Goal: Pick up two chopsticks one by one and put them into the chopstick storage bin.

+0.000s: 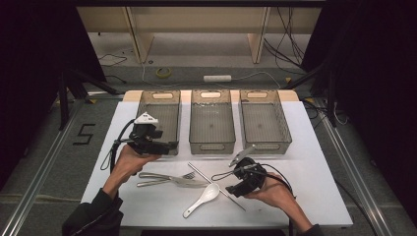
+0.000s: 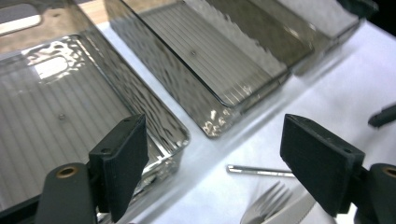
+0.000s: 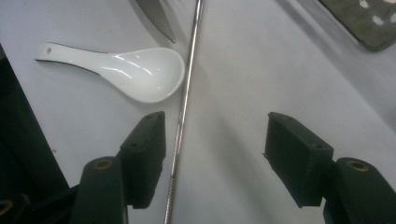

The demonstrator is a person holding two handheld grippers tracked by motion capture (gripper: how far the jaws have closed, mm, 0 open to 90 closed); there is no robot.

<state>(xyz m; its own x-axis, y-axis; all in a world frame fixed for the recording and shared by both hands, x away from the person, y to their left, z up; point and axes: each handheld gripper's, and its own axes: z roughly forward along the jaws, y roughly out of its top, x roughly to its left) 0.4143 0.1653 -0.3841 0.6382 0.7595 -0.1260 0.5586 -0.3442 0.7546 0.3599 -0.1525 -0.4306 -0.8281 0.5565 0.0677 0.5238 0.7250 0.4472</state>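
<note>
**Both grippers empty over cutlery**

Right hand-held gripper [image 3: 212, 158] wide open, holding nothing, low over the metal chopstick [image 3: 184, 112] on the white counter [image 3: 261, 70], white ceramic spoon [image 3: 140, 70] just beside. Left hand-held gripper [image 2: 212, 163] wide open, empty, near the left bin [image 2: 56, 102], above the fork [image 2: 266, 205].

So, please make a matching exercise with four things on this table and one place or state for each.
Things:
1. white spoon
2. metal chopstick
3. fork
4. three grey bins

Places or states:
a. in a row at the far side, nothing inside
b. under the open right gripper
c. nearest the table's front edge
d. near the left hand

Pairs: 1-c, 2-b, 3-d, 4-a
</note>
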